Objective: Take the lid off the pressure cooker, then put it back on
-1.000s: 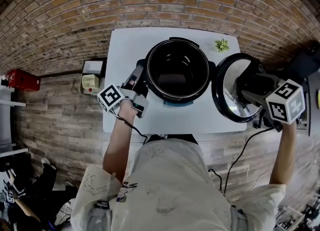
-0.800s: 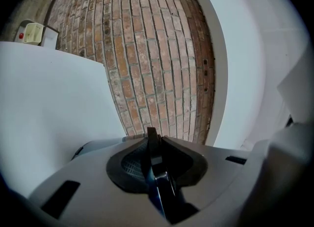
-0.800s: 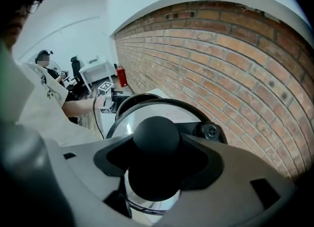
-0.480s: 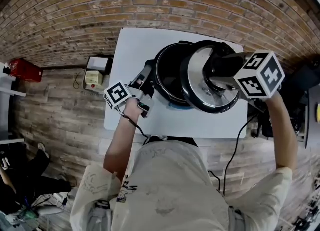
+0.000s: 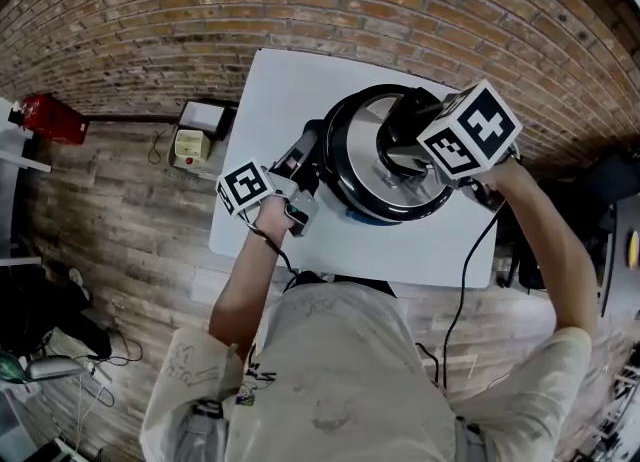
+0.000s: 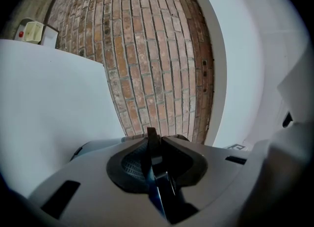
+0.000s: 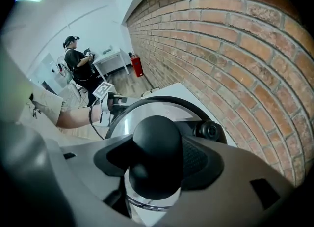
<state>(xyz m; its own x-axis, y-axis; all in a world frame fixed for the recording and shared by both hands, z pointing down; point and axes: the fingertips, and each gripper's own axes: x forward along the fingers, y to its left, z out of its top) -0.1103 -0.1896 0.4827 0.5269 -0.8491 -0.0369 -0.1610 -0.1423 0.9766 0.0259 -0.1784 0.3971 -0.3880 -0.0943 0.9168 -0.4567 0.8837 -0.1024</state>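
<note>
Right gripper clamped on the black knob of the lid. Left gripper closed on a thin dark side handle of the pressure cooker. The lid, a second ago upright to the right of the open pot, now covers its mouth; the left gripper is unmoved. One cooker, one lid, two grippers, on a white worktop.

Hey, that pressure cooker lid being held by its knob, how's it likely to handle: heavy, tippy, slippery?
Probably stiff and fairly heavy: the lid looks like thick metal with a black rim. Held only by its round knob in the right claw, it may tend to swivel or tilt. The smooth knob could also slip somewhat.
</note>
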